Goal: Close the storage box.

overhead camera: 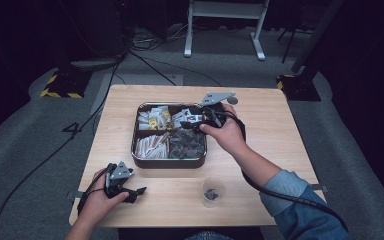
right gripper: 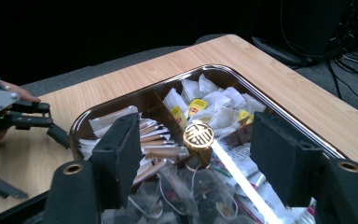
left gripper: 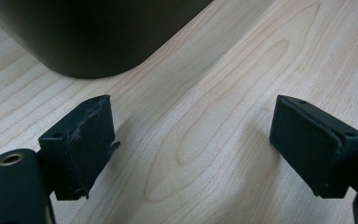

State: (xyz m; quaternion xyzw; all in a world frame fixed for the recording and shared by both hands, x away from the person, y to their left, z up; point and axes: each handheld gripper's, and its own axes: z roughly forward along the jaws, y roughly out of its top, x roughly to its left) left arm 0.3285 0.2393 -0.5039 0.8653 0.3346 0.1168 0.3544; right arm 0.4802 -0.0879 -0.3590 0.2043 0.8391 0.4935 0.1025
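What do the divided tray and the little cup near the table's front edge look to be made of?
Divided tray: likely metal, with a dark glossy wall and a shiny rim that catches the light. Cup: clear plastic by its look, since the table's wood shows through its wall.

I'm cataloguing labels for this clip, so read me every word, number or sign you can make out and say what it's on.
Nothing reads as quotable text.
Gold knob at the middle of the divided tray: an embossed emblem, maybe a stylised character, unreadable.
Yellow tags on the white tea bags: red print, too small and blurred.
Printed packets under the right tongs: too small.
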